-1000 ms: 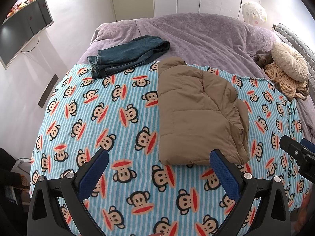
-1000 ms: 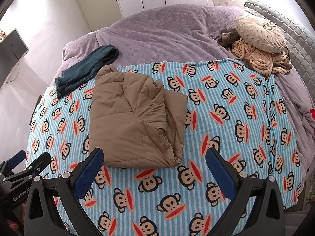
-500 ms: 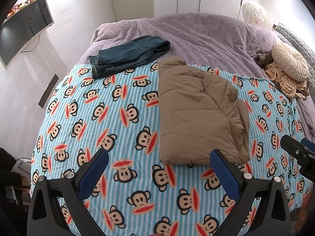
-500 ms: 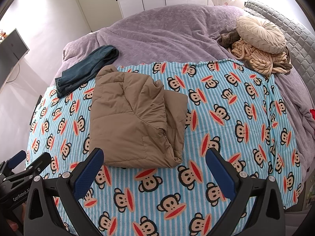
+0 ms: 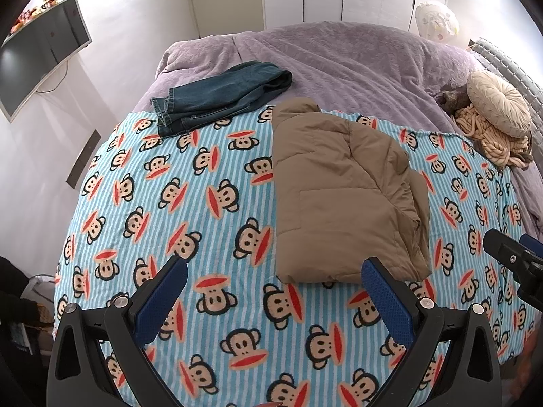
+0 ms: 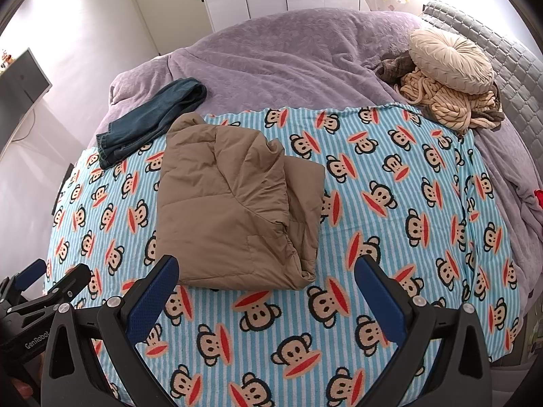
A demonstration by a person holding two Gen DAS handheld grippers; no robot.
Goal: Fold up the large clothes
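- While both grippers hang over the near edge of the bed with nothing between their fingers, the main risk is to the fold already made: the tan padded jacket point(image 5: 342, 196) lies as a thick rectangle on the monkey-print blanket point(image 5: 190, 203), and its puffy fill could spring the layers apart if an edge is nudged.
- Furthest left, the folded jeans point(image 5: 220, 98) sit at the blanket's far edge, partly on the purple bedspread point(image 5: 339, 57); the jacket's upper corner lies just beside them, so dragging the jacket that way would probably rumple both.
- Next, the left gripper point(image 5: 275, 291) has its blue pads wide apart, its right finger close to the jacket's near hem; a careless closing there could pinch only the top layer and peel it open.
- Over on the jacket's right side, loose layers bulge out unevenly, the likeliest place for the stack to slump.
- Then the right gripper point(image 6: 266, 285) is likewise spread and empty, its left finger near the hem.
- Far right, a round cushion point(image 6: 451, 61) rests on a chunky knit throw point(image 6: 448, 105), well apart from the work.
- Count: one jacket, one pair of jeans, one blanket, one bedspread, one cushion, one throw, two grippers.
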